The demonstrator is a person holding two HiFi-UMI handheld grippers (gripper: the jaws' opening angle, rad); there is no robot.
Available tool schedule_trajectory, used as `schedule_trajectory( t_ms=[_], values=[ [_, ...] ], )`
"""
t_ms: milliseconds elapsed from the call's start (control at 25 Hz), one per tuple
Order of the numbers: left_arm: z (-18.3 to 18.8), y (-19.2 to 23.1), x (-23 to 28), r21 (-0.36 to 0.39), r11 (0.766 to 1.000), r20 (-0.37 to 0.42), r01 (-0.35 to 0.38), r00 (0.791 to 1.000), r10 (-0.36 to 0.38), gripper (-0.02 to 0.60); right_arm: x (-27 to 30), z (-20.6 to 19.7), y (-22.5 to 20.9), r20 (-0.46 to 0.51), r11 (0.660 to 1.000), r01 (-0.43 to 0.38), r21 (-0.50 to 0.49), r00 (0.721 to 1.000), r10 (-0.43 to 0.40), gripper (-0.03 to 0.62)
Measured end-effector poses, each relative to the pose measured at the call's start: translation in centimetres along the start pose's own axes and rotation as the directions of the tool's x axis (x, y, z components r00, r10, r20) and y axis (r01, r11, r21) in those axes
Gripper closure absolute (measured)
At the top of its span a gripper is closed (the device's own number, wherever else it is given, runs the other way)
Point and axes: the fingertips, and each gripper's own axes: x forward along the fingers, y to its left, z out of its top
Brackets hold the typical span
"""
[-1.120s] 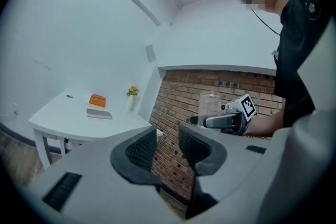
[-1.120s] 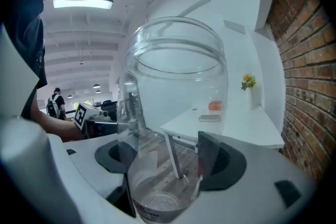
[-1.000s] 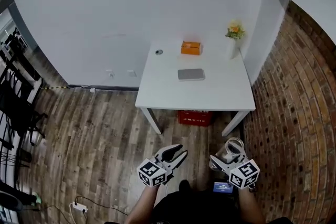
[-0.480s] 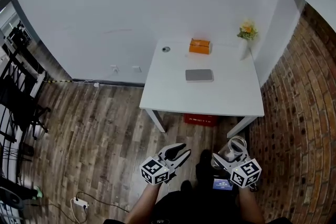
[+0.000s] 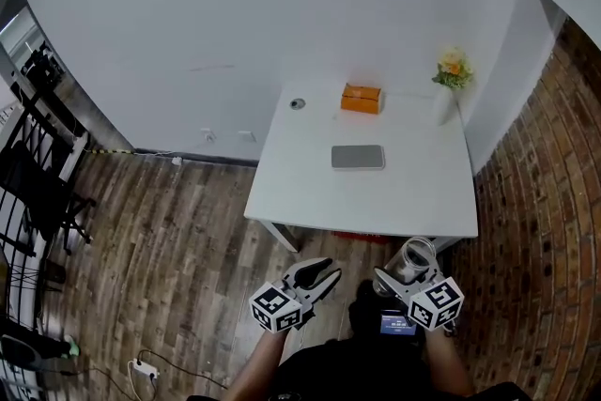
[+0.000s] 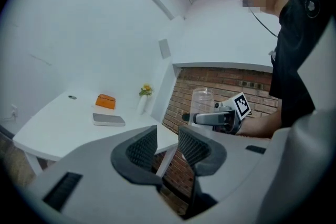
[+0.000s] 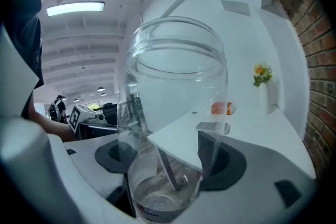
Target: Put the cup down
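Clear cup [image 7: 173, 113] is clamped upright in the right gripper [image 5: 404, 269] — both pads pressed on its lower sides, rim up. It's held in the air just short of the near edge of the white table [image 5: 394, 202]. Next to it the left gripper [image 5: 317, 275] has its jaws a little apart with nothing between them. On the table: an orange box [image 5: 362, 98] near the back, a flat grey pad [image 5: 357, 157] in the middle, and a vase of flowers [image 5: 449, 84] at the far right corner — all well away from the cup.
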Motion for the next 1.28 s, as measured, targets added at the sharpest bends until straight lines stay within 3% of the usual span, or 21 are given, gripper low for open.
schedule_trajectory(
  t_ms=[400,680,920,1280],
  values=[
    [4.0,4.1,8.5,-0.009,1.000,0.001,-0.022,1.000,0.022,0.449,3.9,3.7,-9.0,0.001,0.999,-0.032,0.009,0.999,0.032,0.229],
    [6.3,6.8,13.3,-0.069,0.997,0.039,-0.025,0.999,0.028,0.449,6.3,4.9,-14.1,-0.005,0.998,-0.060,0.027,0.998,0.061,0.229],
    [6.7,8.2,15.4,-0.139,0.990,0.052,-0.038,0.998,0.046,0.449,7.8,5.4,-16.8,-0.005,0.996,-0.081,0.045,0.997,0.082,0.230],
    [6.0,9.8,14.8,-0.135,0.989,0.026,-0.064,0.997,0.069,0.449,9.7,4.5,-16.8,-0.019,0.994,-0.083,0.067,0.996,0.085,0.230]
  ],
)
